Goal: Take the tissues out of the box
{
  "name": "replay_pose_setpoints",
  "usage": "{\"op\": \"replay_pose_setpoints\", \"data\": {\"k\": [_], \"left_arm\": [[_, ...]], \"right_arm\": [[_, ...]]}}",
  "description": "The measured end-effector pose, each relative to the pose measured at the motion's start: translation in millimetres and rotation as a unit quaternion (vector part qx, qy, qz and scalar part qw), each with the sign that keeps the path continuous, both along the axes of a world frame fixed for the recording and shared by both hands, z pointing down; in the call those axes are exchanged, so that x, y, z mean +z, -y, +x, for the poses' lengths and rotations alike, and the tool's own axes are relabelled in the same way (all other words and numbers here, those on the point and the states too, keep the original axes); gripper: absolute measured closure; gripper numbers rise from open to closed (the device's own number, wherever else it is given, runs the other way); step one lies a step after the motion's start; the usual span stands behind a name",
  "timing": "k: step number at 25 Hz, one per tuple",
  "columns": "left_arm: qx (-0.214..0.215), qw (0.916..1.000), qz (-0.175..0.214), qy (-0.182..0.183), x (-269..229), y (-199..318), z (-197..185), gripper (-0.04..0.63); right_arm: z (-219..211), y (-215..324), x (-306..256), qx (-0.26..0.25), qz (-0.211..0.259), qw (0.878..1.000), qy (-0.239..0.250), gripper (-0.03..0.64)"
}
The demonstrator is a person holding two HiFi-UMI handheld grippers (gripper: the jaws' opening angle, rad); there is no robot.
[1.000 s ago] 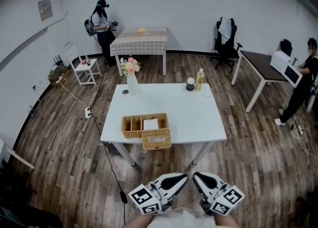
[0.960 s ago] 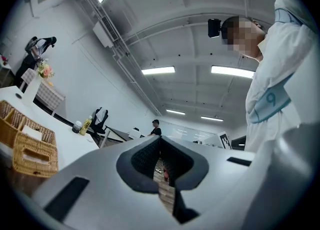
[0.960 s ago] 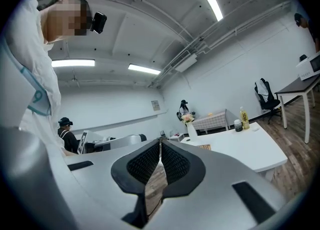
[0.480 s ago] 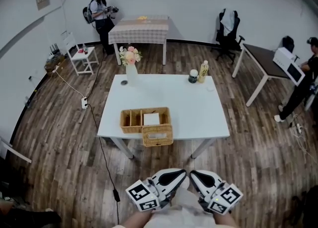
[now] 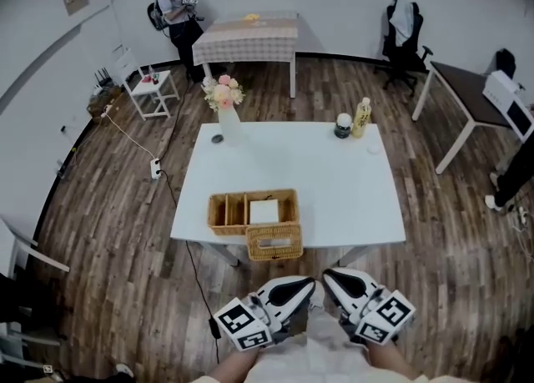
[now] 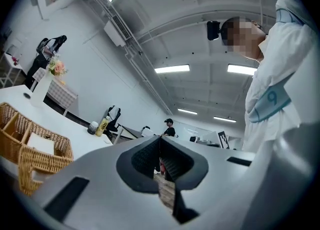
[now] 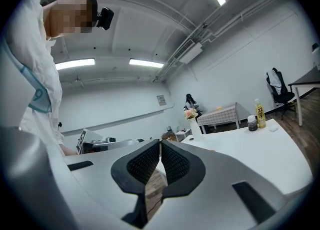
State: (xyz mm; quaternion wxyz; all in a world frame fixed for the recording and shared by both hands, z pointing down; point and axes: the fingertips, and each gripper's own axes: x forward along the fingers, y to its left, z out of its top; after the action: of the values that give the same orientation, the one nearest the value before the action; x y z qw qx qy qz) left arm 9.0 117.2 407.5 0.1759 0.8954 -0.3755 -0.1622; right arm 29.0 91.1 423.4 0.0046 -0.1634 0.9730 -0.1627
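Observation:
A wicker tissue box (image 5: 274,242) with a slot in its top stands at the near edge of the white table (image 5: 334,189). Behind it sits a wicker organiser (image 5: 225,213) with a white pack (image 5: 264,211) in its right compartment. Both grippers hang low by the person's body, short of the table. My left gripper (image 5: 306,288) is shut with nothing in it, and so is my right gripper (image 5: 332,281). In the left gripper view the closed pads (image 6: 160,160) point past the wicker box (image 6: 36,168). The right gripper view shows closed pads (image 7: 160,160) and the table (image 7: 250,149).
On the table's far side stand a vase of flowers (image 5: 226,110), a dark jar (image 5: 343,125) and a yellow bottle (image 5: 361,117). A person (image 5: 178,12) stands by a checked table (image 5: 250,35) at the back. An office chair (image 5: 405,35), a dark desk (image 5: 467,98) and a floor cable (image 5: 171,189) surround the table.
The head view has shifted, so the table sits slightly more to the right and nearer. Both grippers stay shut, side by side near the body.

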Motion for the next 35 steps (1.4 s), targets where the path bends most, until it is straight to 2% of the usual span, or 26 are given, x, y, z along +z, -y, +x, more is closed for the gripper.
{"op": "replay_pose_setpoints", "data": {"k": [11, 15, 21, 27, 30, 32, 35], "left_arm": [[-0.061, 0.996, -0.062, 0.022, 12, 94, -41, 0.592], [-0.086, 0.9934, -0.072, 0.025, 15, 122, -55, 0.592], [-0.13, 0.9864, -0.083, 0.057, 33, 159, -80, 0.568], [-0.155, 0.9737, -0.086, 0.143, 57, 187, -109, 0.52], [-0.137, 0.9641, -0.097, 0.206, 78, 195, -123, 0.482], [-0.105, 0.9543, -0.103, 0.26, 89, 199, -128, 0.456], [-0.043, 0.9289, -0.108, 0.351, 110, 206, -134, 0.424]], "right_arm": [[-38, 96, -7, -0.056, -0.016, 0.998, 0.006, 0.583], [-49, 123, -7, -0.076, -0.021, 0.997, 0.005, 0.583], [-57, 165, -2, -0.095, -0.02, 0.995, 0.002, 0.583], [-72, 184, 9, -0.146, 0.024, 0.989, -0.025, 0.583], [-83, 189, 15, -0.171, 0.042, 0.984, -0.037, 0.583], [-88, 192, 17, -0.182, 0.043, 0.982, -0.033, 0.583], [-90, 195, 21, -0.189, 0.04, 0.981, -0.032, 0.583]]}}
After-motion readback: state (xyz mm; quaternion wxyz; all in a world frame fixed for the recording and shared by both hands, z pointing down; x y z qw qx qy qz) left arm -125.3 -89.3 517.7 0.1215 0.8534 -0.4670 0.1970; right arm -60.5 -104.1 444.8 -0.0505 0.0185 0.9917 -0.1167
